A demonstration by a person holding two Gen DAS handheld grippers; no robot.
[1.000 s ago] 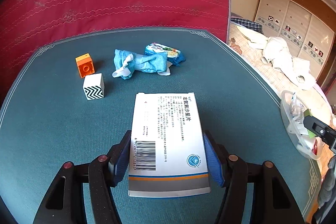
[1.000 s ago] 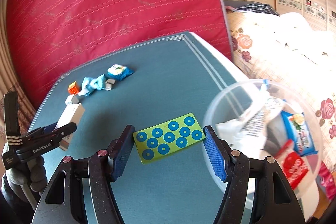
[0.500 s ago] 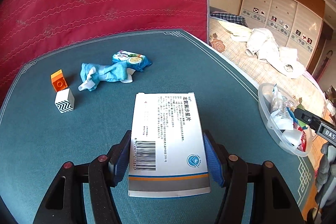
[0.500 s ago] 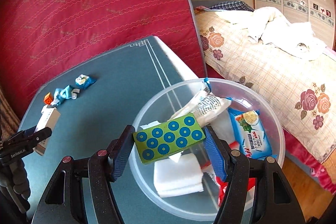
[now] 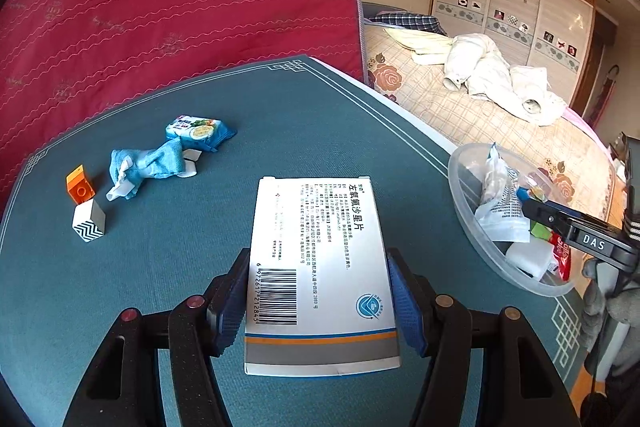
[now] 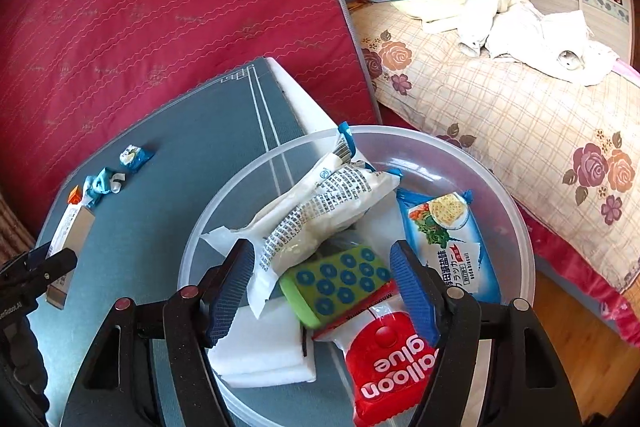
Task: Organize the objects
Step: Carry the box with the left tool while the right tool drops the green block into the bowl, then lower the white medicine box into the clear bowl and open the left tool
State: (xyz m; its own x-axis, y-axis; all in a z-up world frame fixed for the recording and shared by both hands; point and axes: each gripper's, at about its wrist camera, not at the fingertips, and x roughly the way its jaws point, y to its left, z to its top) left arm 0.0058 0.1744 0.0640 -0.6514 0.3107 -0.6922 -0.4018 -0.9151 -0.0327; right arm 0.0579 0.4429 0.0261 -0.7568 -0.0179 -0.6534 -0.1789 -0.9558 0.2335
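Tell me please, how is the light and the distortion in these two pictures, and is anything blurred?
Left wrist view: sharp; print on the white medicine box is crisp, sunlight brightens the bed, and the table edge bows from the fisheye, with dark corners. Right wrist view: also sharp; glare streaks the clear bowl's rim, "balloon glue" packet reads clearly, corners dark too.

The white medicine box (image 5: 320, 267) carries a barcode numbered 6 972617 212845 and a column of large Chinese characters reading 左氧氟沙星片; its smaller print is too fine to read. The red packet (image 6: 386, 367) in the bowl (image 6: 516, 227) says "balloon glue", seen upside down. The blue packet (image 6: 452, 243) beside it reads "soda biscuit" under Chinese and Japanese lettering. "DAS" stands in white on the right hand-held gripper (image 5: 592, 241)
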